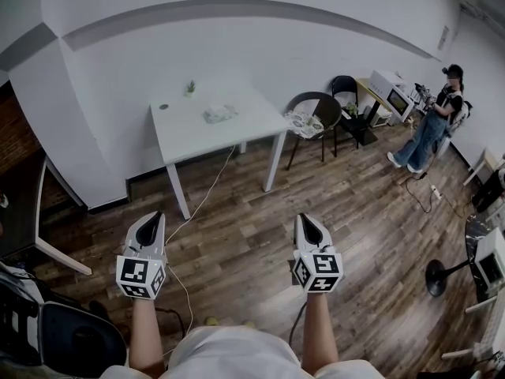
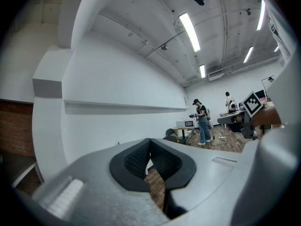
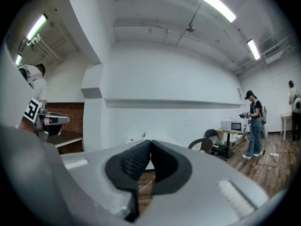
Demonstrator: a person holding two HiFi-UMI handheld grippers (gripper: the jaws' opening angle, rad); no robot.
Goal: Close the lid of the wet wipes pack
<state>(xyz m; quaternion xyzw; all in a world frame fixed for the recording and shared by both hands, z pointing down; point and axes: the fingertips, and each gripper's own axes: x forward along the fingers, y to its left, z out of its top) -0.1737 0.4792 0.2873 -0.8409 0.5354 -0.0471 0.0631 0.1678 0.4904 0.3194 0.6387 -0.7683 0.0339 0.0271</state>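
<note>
Looking down in the head view, we saw the wet wipes pack (image 1: 219,114) on the white table (image 1: 177,136), well apart from us at 12 o'clock. Its long axis ran 9 to 3, and its lid was too small to read. The left gripper (image 1: 155,216) seemed slightly nearer than the right gripper (image 1: 304,219), with open wooden floor (image 1: 237,235) ahead. In the left gripper view, the ribbed pads (image 2: 135,158) met, pinching nothing. In the right gripper view, the pads (image 3: 134,161) were likewise pressed together and empty, with the table just past them at 12 o'clock.
</note>
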